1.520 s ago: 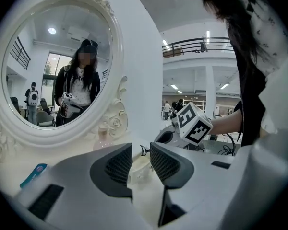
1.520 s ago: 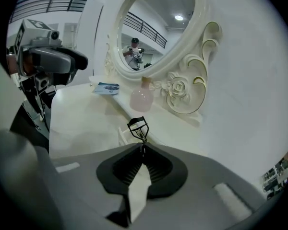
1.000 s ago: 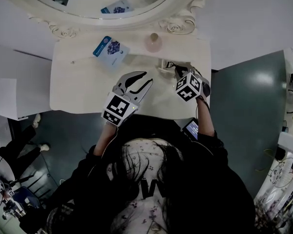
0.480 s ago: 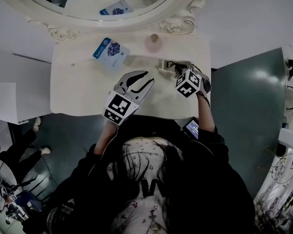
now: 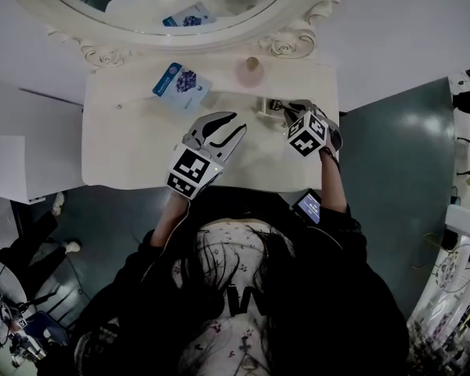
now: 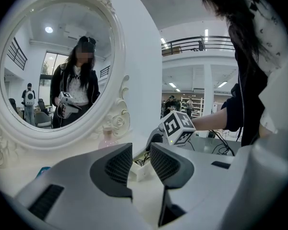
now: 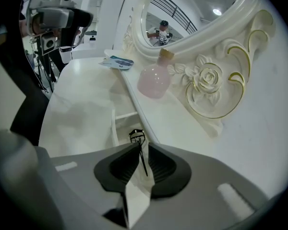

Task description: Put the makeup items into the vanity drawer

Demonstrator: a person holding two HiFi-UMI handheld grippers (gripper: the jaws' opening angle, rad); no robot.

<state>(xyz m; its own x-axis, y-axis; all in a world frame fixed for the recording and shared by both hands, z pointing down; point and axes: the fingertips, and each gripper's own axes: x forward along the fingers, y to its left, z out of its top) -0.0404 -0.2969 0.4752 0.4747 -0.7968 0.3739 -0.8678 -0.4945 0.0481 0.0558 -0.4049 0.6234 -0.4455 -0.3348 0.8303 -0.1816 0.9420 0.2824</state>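
My right gripper [image 5: 282,108] [image 7: 140,150] is shut on a thin black eyelash curler [image 7: 137,137], whose looped head pokes out past the fingertips. It hovers just over a small white drawer [image 5: 262,105] [image 7: 114,124] pulled out from the vanity's raised back shelf. My left gripper [image 5: 225,128] [image 6: 141,163] rests over the middle of the vanity top [image 5: 133,139], its jaws a little apart with nothing between them. In the left gripper view the small drawer [image 6: 143,172] shows beyond the fingertips.
A pink perfume bottle [image 5: 251,70] [image 7: 153,80] stands on the back shelf by the carved mirror frame [image 5: 286,41]. A blue packet [image 5: 180,81] [image 7: 119,61] lies at the back left. A phone [image 5: 307,207] sits at the person's waist.
My right gripper has edged slightly farther back and to the right with the curler still held. The left gripper has hardly moved.
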